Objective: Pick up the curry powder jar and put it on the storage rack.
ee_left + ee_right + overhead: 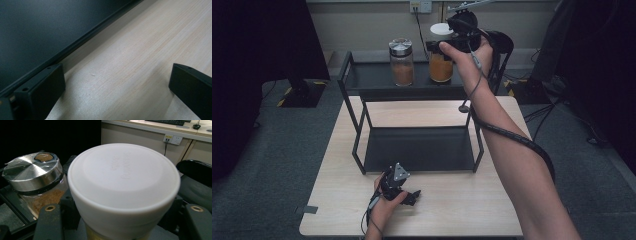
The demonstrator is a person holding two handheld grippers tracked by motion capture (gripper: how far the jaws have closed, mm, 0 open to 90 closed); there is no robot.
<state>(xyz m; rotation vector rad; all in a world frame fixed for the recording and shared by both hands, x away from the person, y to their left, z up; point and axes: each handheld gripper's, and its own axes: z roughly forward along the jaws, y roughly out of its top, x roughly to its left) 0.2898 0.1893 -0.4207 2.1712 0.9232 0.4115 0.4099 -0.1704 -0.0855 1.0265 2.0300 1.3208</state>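
A jar with a white lid [441,65] and orange contents is at the right of the black rack's top shelf [372,77]. My right gripper [439,47] is shut on it just under the lid. In the right gripper view the white-lidded jar [123,177] sits between both jaws of my right gripper [122,222]. Whether its base touches the shelf I cannot tell. A silver-lidded jar [401,62] of brown powder stands to its left, also seen as the silver-lidded jar [32,173]. My left gripper [412,196] rests open on the wooden table [462,205], nothing between its jaws [115,75].
The rack's lower shelf [417,150] lies open under the top one, and its edge [37,30] runs just beside the left gripper. A black chair [499,42] stands behind the rack at right. Cables and a dark stand [302,90] are on the floor.
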